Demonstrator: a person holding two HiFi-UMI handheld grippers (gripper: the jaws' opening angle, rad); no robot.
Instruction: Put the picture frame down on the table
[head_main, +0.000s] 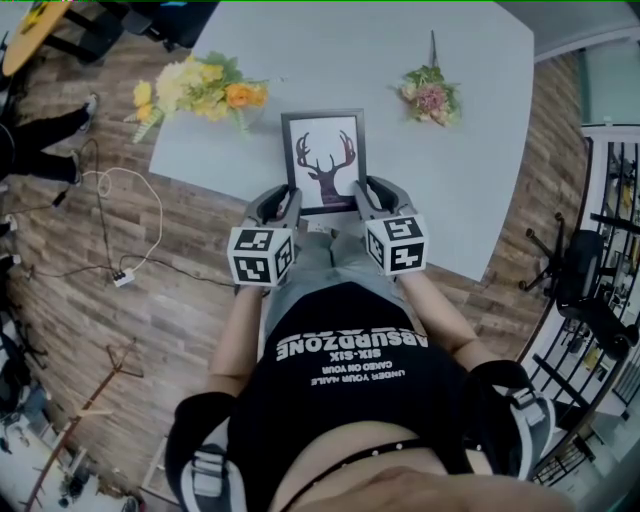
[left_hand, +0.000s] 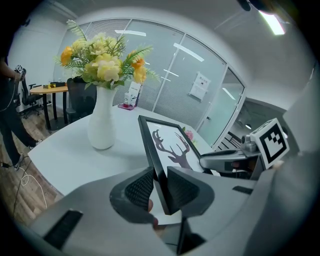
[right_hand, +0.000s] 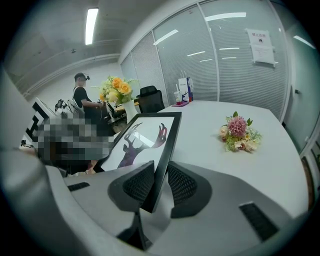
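Frame (head_main: 323, 160) with a deer print is pinched at its two near corners. The left gripper (head_main: 284, 203) has its jaws pressed onto the left border, and the right gripper (head_main: 367, 196) grips the right border the same way. Both forearms reach forward from the body, with the grippers side by side and their marker cubes up. The frame is tilted, print facing the person, over the near edge of the table (head_main: 440, 190); whether it touches the top cannot be told. Left of it a white vase (left_hand: 102, 122) holds yellow and orange flowers (left_hand: 105, 62). A small pink bouquet (head_main: 432, 95) lies on the table well apart to the right.
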